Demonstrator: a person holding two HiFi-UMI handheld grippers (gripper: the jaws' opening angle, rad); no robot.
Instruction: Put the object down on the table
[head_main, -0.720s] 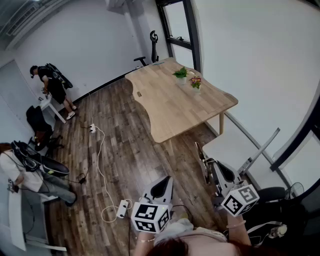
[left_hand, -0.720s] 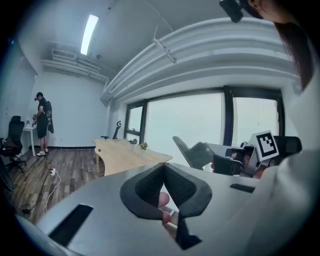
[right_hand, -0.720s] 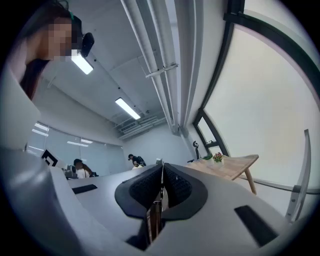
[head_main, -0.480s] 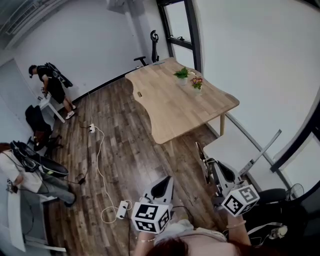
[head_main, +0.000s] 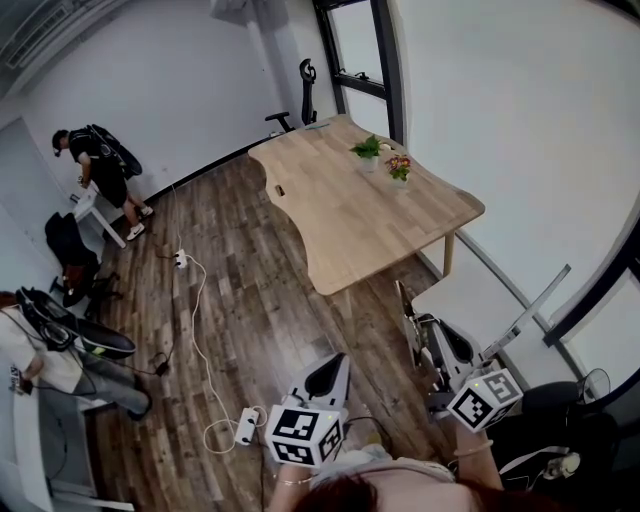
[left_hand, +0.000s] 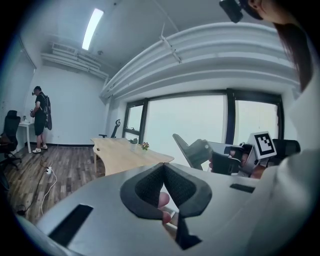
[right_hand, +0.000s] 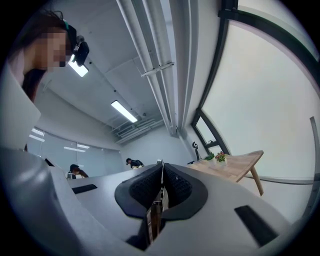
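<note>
The light wooden table (head_main: 340, 215) stands a few steps ahead, also showing as the table (left_hand: 117, 155) and table (right_hand: 235, 167) in the gripper views. My right gripper (head_main: 425, 330) is held low at the lower right, well short of the table. Its jaws are shut on a thin flat object (right_hand: 158, 202) that stands edge-on between the pads; I cannot tell what it is. My left gripper (head_main: 333, 362) sits low at the bottom centre. Its pads (left_hand: 150, 185) meet at the tip with nothing held; pinkish fingertips show behind them.
A green plant (head_main: 365, 150) and a flower pot (head_main: 397, 168) stand at the table's far end. A white cable and power strip (head_main: 245, 425) lie on the wood floor. People stand at the left by a small desk (head_main: 100, 210). A glass wall runs along the right.
The view has shifted slightly, so the table sits a little more to the right. Both grippers stay low and shut; the right one has dropped a touch.
</note>
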